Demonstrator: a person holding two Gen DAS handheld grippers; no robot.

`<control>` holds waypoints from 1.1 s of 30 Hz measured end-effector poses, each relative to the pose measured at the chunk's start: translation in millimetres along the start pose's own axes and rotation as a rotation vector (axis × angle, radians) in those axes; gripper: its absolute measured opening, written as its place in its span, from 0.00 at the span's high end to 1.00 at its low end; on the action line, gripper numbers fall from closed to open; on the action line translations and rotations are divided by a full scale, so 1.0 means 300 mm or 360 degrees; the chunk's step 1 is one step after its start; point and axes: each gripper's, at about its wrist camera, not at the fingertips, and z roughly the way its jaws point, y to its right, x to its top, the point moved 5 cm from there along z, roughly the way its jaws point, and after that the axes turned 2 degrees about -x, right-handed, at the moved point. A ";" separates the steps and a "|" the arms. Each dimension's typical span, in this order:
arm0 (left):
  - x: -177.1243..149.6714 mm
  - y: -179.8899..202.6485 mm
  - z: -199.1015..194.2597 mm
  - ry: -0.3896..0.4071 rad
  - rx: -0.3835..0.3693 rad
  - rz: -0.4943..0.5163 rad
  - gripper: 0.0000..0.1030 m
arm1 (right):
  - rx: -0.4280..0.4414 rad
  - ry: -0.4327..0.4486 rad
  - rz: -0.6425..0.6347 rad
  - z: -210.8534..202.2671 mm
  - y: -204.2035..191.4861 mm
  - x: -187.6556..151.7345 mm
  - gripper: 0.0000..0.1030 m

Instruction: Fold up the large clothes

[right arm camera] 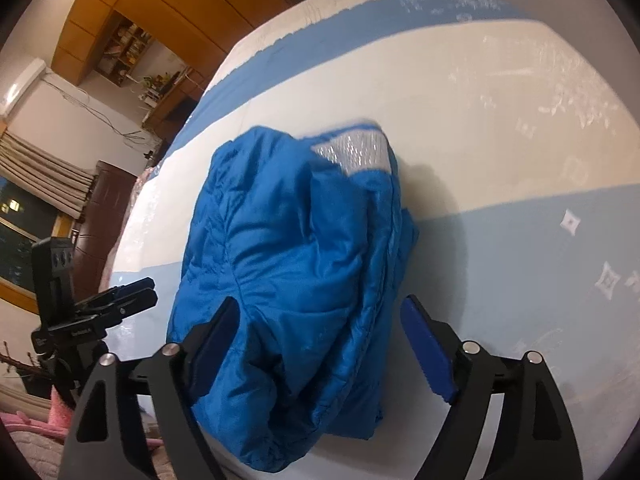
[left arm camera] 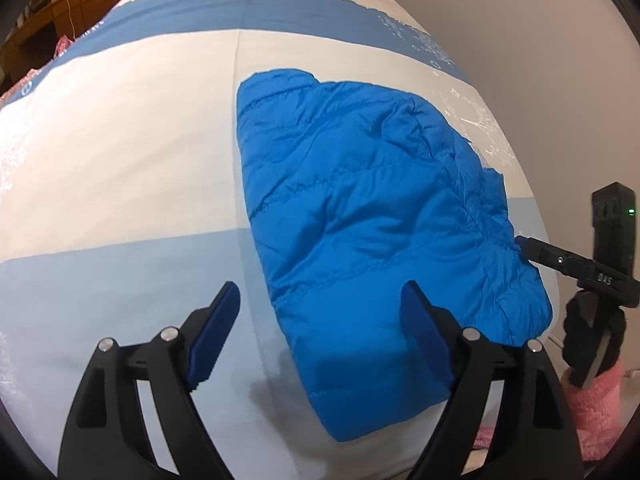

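- Left wrist view: my left hand-held gripper [left arm camera: 320,332] stands released, jaws wide, nothing pressed between the pads. One finger hangs over the near edge of the blue jacket [left arm camera: 380,216], the other over the bare bed cover [left arm camera: 120,152]; I see no contact with either.
- Right wrist view: my right hand-held gripper [right arm camera: 320,340] is likewise released, jaws wide. The near end of the jacket [right arm camera: 296,280] lies between and below the fingers, but the pads do not press it.
- Location of the garment: the puffy blue jacket lies on the bed, gathered into one compact bundle, toward the side nearest the plain wall [left arm camera: 540,40].
- Progress, in my judgement: folding appears largely done. The bundle is closed, with no sleeve trailing out that I can see. A strip of silvery lining [right arm camera: 352,152] shows at the far end, and the right-hand edge is bunched into loose layers, so tidying or pressing flat may remain.
- Pose: both hand-held grippers point steeply down at the bed from the near side, one to each flank of the bundle. The right one appears in the left view [left arm camera: 560,260], its tip at the jacket's side edge; whether it touches I cannot tell.
- The person's gloved hand [left arm camera: 592,340] and pink sleeve [left arm camera: 600,396] show below it.
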 end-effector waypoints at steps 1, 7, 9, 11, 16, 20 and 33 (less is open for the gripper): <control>-0.001 0.003 0.011 -0.0006 -0.0009 -0.0002 0.20 | 0.0023 -0.0010 0.0015 0.009 0.004 0.003 0.16; -0.002 -0.016 0.067 -0.0066 -0.0075 -0.0011 0.18 | 0.0222 -0.0092 0.0150 0.080 0.046 -0.002 0.13; -0.003 -0.026 0.084 -0.0087 -0.0107 -0.0014 0.18 | 0.0291 -0.0115 0.0178 0.104 0.056 -0.003 0.11; -0.004 -0.036 0.107 -0.0112 -0.0132 -0.0021 0.18 | 0.0322 -0.0128 0.0196 0.127 0.066 -0.002 0.08; -0.004 -0.069 0.161 -0.0155 -0.0241 -0.0061 0.11 | 0.0408 -0.0181 0.0231 0.187 0.091 0.000 0.04; 0.001 -0.090 0.209 -0.0193 -0.0374 -0.0120 0.08 | 0.0500 -0.0232 0.0297 0.236 0.118 -0.012 0.04; 0.034 -0.056 0.313 -0.0194 -0.0619 -0.0171 0.06 | 0.0619 -0.0251 0.0293 0.315 0.122 -0.009 0.09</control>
